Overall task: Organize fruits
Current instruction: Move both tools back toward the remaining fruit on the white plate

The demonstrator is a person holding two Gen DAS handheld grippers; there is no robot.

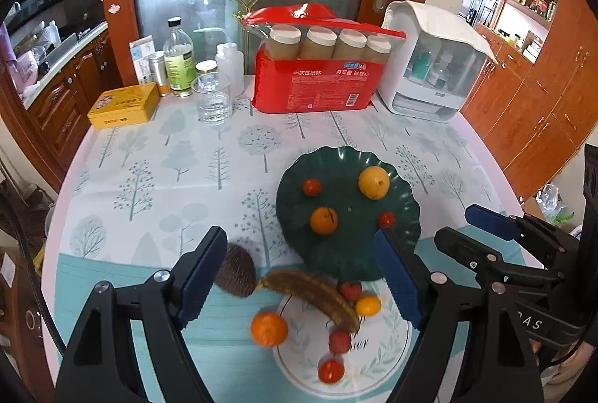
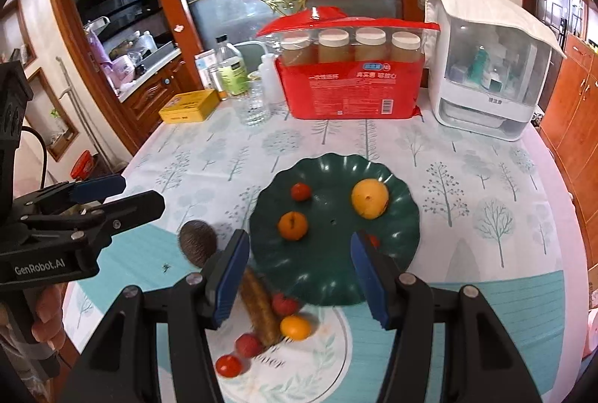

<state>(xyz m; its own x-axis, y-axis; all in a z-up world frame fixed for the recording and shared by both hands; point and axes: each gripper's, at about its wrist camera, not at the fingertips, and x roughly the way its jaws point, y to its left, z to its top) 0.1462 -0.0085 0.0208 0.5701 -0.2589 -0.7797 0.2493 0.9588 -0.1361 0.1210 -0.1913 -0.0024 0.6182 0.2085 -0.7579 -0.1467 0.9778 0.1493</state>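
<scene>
Two grippers point(image 1: 299, 276) point(image 2: 299, 276) (fingers apart), bare tablecloth point(image 1: 149, 179) left.

A dark green scalloped plate point(image 1: 336, 160) is seen on the table, holding a large yellow-orange fruit point(image 1: 373, 182), a smaller orange point(image 1: 323, 220) and two small red fruits point(image 1: 311, 187), all apart from one another. Nearer, a white leaf-printed plate point(image 1: 388, 358) carries a browned banana point(image 1: 314, 294), small red fruits point(image 1: 330, 370) and a small orange point(image 1: 368, 306). Another orange point(image 1: 269, 328) lies at its rim, and a brown spiky fruit point(image 1: 235, 270) lies just beside the banana's tip.
</scene>
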